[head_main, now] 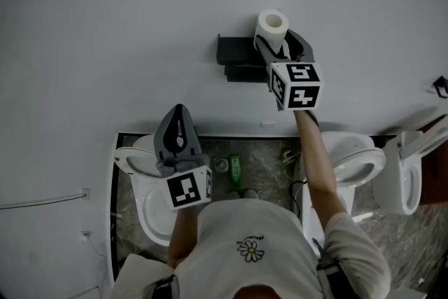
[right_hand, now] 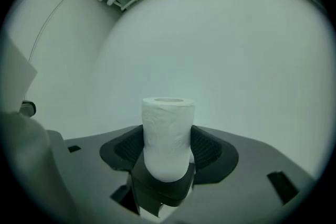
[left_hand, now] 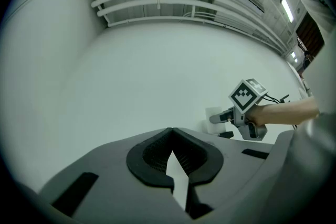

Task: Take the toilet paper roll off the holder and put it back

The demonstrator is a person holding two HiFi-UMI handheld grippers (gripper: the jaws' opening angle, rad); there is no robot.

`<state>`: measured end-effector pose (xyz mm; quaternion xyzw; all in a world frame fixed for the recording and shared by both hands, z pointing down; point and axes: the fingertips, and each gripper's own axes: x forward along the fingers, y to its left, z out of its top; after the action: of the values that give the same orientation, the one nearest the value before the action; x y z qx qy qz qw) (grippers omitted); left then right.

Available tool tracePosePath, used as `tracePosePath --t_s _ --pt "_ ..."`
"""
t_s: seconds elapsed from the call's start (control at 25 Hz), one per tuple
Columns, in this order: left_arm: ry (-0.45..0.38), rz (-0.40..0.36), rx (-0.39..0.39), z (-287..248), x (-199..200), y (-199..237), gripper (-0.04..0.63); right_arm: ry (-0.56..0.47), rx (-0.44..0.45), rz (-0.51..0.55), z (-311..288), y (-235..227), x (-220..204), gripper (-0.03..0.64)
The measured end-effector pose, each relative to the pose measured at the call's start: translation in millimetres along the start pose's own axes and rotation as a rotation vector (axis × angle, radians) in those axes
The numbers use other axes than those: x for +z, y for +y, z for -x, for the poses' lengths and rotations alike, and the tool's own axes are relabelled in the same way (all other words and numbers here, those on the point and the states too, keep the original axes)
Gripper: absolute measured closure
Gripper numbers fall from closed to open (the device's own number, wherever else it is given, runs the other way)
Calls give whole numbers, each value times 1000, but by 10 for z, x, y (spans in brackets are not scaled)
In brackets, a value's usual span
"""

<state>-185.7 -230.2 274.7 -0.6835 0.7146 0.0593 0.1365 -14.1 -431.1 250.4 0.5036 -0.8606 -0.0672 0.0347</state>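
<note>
White toilet paper roll upright, clamped between the jaws of the right gripper, just beside the black holder on the pale wall, left gripper lower down over a white toilet, jaws together at the tips, nothing between them

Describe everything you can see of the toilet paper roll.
The toilet paper roll is white, soft-looking and faintly embossed, with its hollow core showing at the far end. It stands upright between the jaws of the right gripper, which are shut on its lower half and dent it inward. It is held just right of the black holder.
</note>
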Motion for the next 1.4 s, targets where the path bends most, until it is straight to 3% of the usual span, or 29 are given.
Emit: tracePosePath --t_s 0.24,0.52,0.72,1.08,1.4 --pt "-2 -7 13 -16 13 33 578 85 20 -18 -87 8 -207 339" --pt "2 -56 -2 -42 -10 19 578 105 32 -45 -127 -9 -252 339" --pt "4 -13 3 -64 -14 4 578 90 40 -65 -148 -7 -266 339" --pt "-4 -13 -2 -98 11 -16 578 75 39 -101 -155 -35 -280 339" --pt "-15 -40 -20 -99 28 -32 578 29 8 -69 -75 -79 -76 330"
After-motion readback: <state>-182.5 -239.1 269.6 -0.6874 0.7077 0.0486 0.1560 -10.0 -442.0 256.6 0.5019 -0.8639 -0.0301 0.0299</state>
